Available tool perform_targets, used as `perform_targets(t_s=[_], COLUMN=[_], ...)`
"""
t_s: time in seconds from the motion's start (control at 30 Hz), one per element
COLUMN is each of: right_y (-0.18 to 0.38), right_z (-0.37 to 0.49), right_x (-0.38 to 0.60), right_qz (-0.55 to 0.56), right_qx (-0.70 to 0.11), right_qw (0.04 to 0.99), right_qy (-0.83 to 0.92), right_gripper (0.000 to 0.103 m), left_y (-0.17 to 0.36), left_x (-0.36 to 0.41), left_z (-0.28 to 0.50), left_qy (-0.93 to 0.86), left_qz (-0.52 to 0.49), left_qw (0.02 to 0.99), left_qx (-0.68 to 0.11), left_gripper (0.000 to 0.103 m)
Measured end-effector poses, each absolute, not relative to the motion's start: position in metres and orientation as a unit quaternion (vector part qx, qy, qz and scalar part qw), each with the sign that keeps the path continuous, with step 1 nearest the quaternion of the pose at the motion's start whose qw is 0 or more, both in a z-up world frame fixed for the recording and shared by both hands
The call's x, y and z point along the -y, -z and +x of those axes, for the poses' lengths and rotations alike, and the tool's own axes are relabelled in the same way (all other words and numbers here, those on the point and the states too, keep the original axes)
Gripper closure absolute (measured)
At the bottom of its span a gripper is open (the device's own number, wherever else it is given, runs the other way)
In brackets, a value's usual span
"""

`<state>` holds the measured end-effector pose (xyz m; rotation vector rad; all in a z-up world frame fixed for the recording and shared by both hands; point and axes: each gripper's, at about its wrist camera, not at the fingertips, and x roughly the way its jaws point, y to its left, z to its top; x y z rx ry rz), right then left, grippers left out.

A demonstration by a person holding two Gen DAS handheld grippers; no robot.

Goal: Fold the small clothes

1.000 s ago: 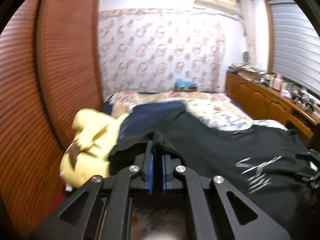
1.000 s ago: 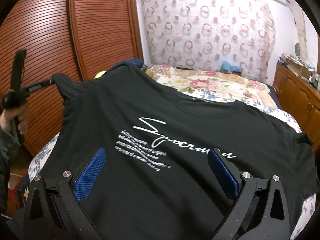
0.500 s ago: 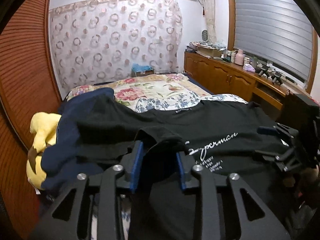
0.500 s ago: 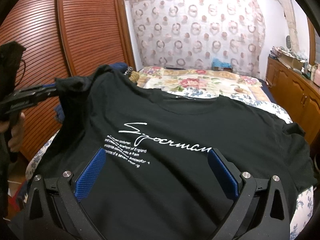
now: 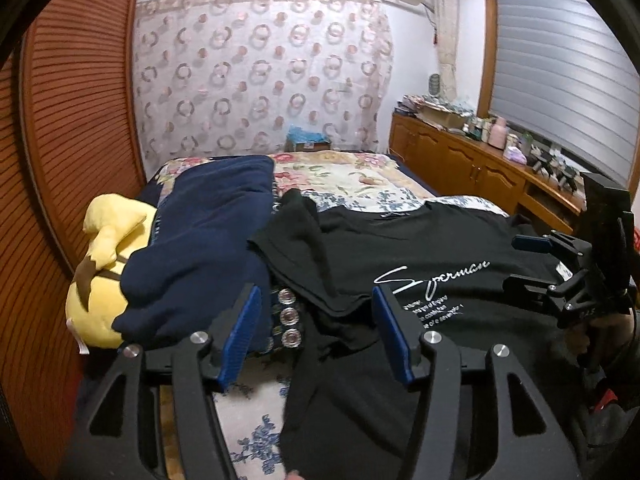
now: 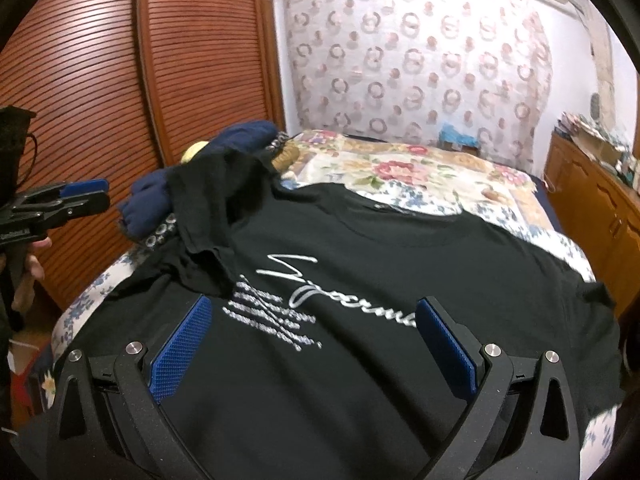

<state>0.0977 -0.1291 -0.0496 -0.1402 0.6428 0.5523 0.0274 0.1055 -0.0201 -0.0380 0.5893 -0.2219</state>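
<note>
A black T-shirt (image 5: 440, 248) (image 6: 400, 248) with white script print lies face up across the bed. Its left sleeve (image 5: 296, 240) (image 6: 208, 200) is flopped inward over the shoulder, partly on a navy garment. My left gripper (image 5: 316, 308) hovers just short of that sleeve with its jaws opening; the blue pads stand apart and touch no cloth. It also shows at the left edge of the right wrist view as the left gripper (image 6: 84, 196). My right gripper (image 6: 314, 308) (image 5: 520, 262) is open wide above the shirt's lower chest, nothing pinched.
A navy garment (image 5: 208, 240) and a yellow plush toy (image 5: 100, 272) lie at the bed's left edge by the louvred wooden doors (image 6: 100, 80). A studded strip (image 5: 288, 316) peeks out beside the sleeve. A wooden cabinet (image 5: 460, 160) lines the right wall. The floral bedspread (image 5: 340, 176) extends beyond the shirt.
The left gripper went from shut on the sleeve to open, letting it drop onto the shirt's shoulder, and drew back. The right gripper stayed open over the shirt.
</note>
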Motion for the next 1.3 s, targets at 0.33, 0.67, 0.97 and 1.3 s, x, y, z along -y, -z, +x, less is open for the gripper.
perform_targets(t_s=[0.33, 0.67, 0.97, 1.3], right_y=[0.048, 0.059, 0.085, 0.061], right_z=[0.132, 0.169, 0.196, 0.204], right_x=[0.056, -0.028, -0.068, -0.032], right_qz=[-0.111, -0.111, -0.134, -0.105], right_qx=[-0.323, -0.331, -0.362, -0.338], right_qw=[0.862, 0.83, 0.82, 0.844], right_qy=[-0.375, -0.435, -0.422, -0.402], right_gripper=[0.033, 0.048, 0.069, 0.099], left_y=[0.025, 0.034, 0.042, 0.046], left_x=[-0.124, -0.141, -0.147, -0.144], left_z=[0.017, 0.013, 0.01, 0.011], left_qy=[0.088, 0.071, 0.066, 0.071], left_qz=[-0.036, -0.049, -0.062, -0.062], left_qw=[0.956, 0.957, 0.955, 0.953], left_qx=[-0.277, -0.278, -0.283, -0.286], left_gripper=[0.043, 0.041, 0.041, 0.041])
